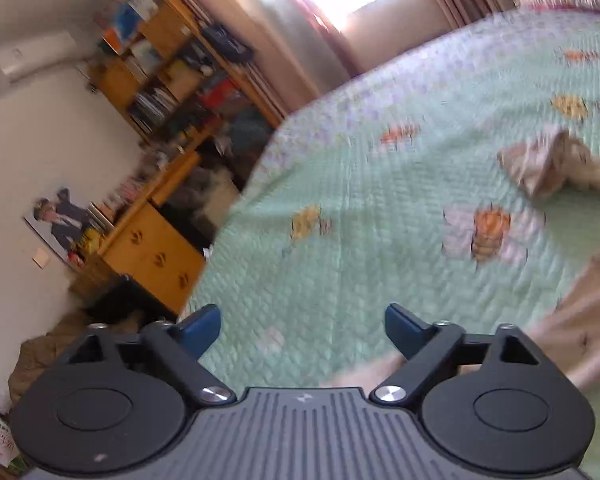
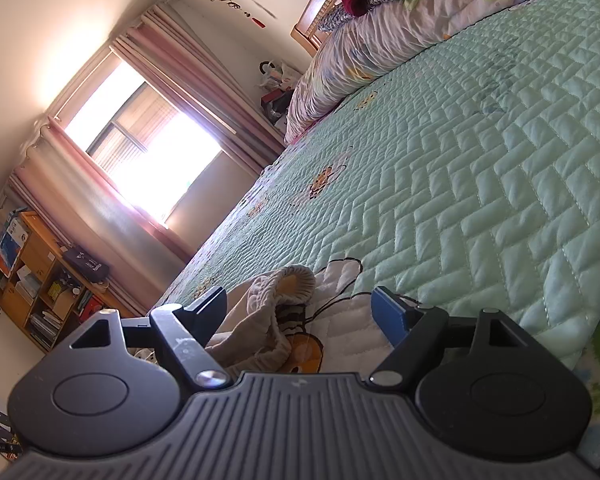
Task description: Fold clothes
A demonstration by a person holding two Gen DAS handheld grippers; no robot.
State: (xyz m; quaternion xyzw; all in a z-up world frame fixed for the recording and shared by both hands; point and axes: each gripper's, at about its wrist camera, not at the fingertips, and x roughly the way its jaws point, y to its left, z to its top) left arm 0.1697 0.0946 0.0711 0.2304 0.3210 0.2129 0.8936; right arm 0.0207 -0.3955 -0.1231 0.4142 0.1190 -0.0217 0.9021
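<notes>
The left gripper (image 1: 302, 328) is hanging above the green quilted bedspread (image 1: 380, 200), near the bed's side edge, with its jaws standing wide apart and gripping nothing. The left wrist view is blurring, so fine detail is not readable. A beige garment (image 1: 580, 320) is lying on the bedspread to the right of this gripper, its cloth running from below the right jaw out toward the frame edge; a bunched, paler end (image 1: 540, 168) is lying farther along the bedspread, apart from the jaws.

The right gripper (image 2: 300, 308) is sitting low over the bedspread (image 2: 480, 160), its jaws likewise spread wide and closing on nothing. The beige garment (image 2: 260, 308) is lying crumpled between and just beyond the jaws, its gathered elastic opening (image 2: 296, 280) facing upward, resting on a bee-print panel of the bedspread. Whether the left jaw is touching the cloth cannot be told.

Beyond the bedspread, a folded floral duvet (image 2: 360, 60) is lying at the head of the bed. A wooden bookshelf (image 1: 160, 92) is standing against the wall beside the bed, next to the curtained window (image 2: 148, 148).
</notes>
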